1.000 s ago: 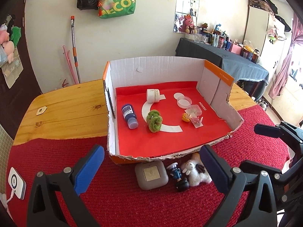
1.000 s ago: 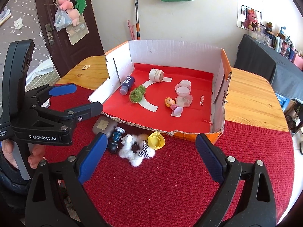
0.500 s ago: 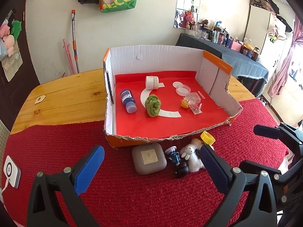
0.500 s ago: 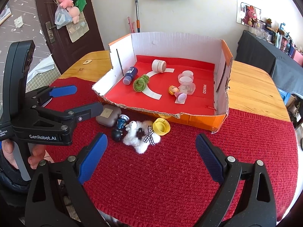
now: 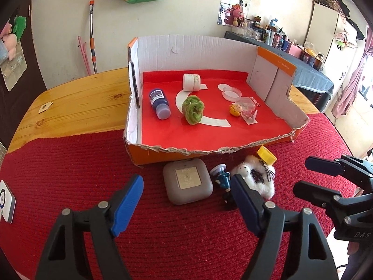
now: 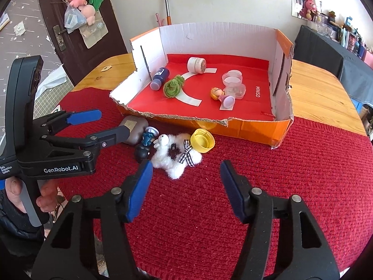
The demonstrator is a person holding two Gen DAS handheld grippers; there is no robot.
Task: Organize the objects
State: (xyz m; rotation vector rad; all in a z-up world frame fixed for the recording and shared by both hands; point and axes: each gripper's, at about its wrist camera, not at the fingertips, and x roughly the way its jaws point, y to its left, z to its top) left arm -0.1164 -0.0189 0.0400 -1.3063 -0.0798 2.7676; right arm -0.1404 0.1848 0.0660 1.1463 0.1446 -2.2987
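On the red mat (image 5: 70,175), in front of a torn cardboard box (image 5: 151,156), lie a grey square case (image 5: 187,184), a small blue figurine (image 5: 222,177), a white fluffy sheep toy (image 5: 256,177) and a yellow cap (image 5: 265,155). My left gripper (image 5: 185,204) hovers just short of the grey case. Its jaws are closing with nothing between them. My right gripper (image 6: 186,186) hangs over bare mat in front of the sheep toy (image 6: 174,156) and the yellow cap (image 6: 202,140). Its jaws are closing too, on nothing.
The box floor (image 6: 244,86) holds a blue bottle (image 6: 159,78), a green fuzzy ring (image 6: 172,87), a white roll (image 6: 197,64), clear pots (image 6: 232,79) and a small doll (image 6: 218,93). Wooden tabletop (image 5: 77,107) shows to the left. A white device (image 5: 5,201) lies at the mat's left edge.
Both grippers have sunk toward the mat, and both pairs of jaws have narrowed from wide open. The objects on the mat have not moved.
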